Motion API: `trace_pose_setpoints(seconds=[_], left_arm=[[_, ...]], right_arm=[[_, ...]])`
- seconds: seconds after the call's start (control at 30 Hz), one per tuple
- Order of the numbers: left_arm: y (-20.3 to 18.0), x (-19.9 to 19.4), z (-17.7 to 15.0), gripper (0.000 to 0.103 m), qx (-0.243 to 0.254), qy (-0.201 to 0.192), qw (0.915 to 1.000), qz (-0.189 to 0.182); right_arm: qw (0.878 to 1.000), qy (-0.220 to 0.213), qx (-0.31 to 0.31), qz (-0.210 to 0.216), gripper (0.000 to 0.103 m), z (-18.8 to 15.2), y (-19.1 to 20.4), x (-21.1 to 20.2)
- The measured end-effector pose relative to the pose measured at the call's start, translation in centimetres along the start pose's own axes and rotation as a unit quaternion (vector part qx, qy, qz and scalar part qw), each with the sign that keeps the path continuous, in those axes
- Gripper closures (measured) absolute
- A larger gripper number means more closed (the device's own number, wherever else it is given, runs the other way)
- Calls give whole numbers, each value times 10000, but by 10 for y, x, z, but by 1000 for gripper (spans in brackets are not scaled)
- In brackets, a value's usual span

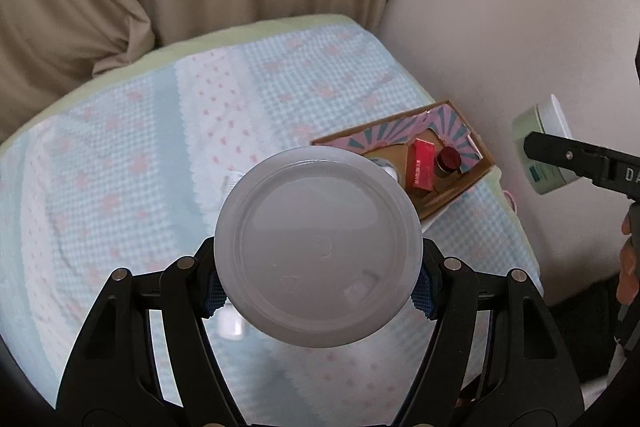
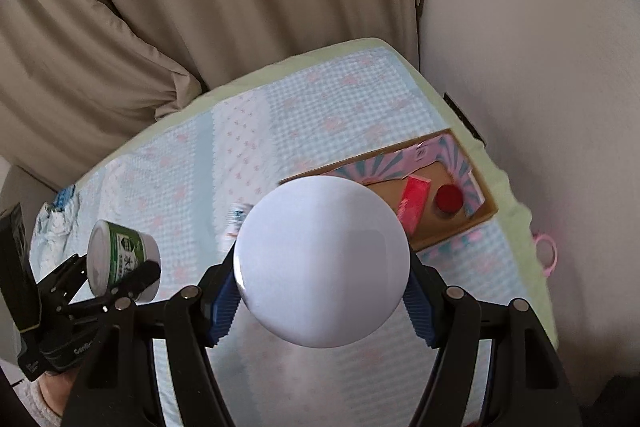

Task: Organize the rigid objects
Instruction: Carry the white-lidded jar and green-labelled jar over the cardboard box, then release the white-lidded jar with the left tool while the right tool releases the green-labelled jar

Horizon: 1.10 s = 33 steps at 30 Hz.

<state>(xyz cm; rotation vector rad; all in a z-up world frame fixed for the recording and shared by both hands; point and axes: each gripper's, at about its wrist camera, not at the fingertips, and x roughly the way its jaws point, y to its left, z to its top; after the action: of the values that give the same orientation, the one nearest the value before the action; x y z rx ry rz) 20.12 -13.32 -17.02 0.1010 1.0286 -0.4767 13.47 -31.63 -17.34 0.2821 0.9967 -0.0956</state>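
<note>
Each gripper (image 1: 318, 291) (image 2: 322, 311) clamps a jar (image 1: 318, 247) (image 2: 322, 261) — lower each upright into the box (image 1: 476, 169), beside the red carton (image 1: 420, 167).

Little is legible — the right gripper (image 1: 532, 147), seen at the right edge of the left wrist view, carries white letters "DA", cut off by the frame. The red box (image 1: 420, 167) and green-labelled jar (image 2: 124, 259) bear print too blurred to read.

A box (image 1: 420, 165) and bottle (image 1: 447, 161) stand inside the carton (image 1: 476, 175) on the bed (image 1: 140, 155).
</note>
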Motion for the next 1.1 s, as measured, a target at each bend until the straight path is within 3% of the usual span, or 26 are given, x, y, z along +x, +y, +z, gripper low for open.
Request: trace_pose_setpoints(seconds=[0.37,0.6,0.77,1.0,1.07,1.1], left_arm=[[-64,123,29,35,-300,621,9976,40],[-96,197,29,35,-23,1081,9941,55],[-100,226,15,35,9,1403,9900,107],[-103,238,14,35,250,1517,9880,151],[-102,238,15,20,223,1548,9877,26],[-102,235,16,1,238,1511,9882,-17]], right_arm=[[9961,753,-430,188,37,53,-85,102],[9912,1153,-533,385,37,71,-109,174],[9871,1376,-506,639,37,69,-113,211],[9814,1634,-484,889,36,64,-107,240],[9792,1730,-409,976,36,65,-105,250],[9788,1772,-369,959,36,66,-105,255]])
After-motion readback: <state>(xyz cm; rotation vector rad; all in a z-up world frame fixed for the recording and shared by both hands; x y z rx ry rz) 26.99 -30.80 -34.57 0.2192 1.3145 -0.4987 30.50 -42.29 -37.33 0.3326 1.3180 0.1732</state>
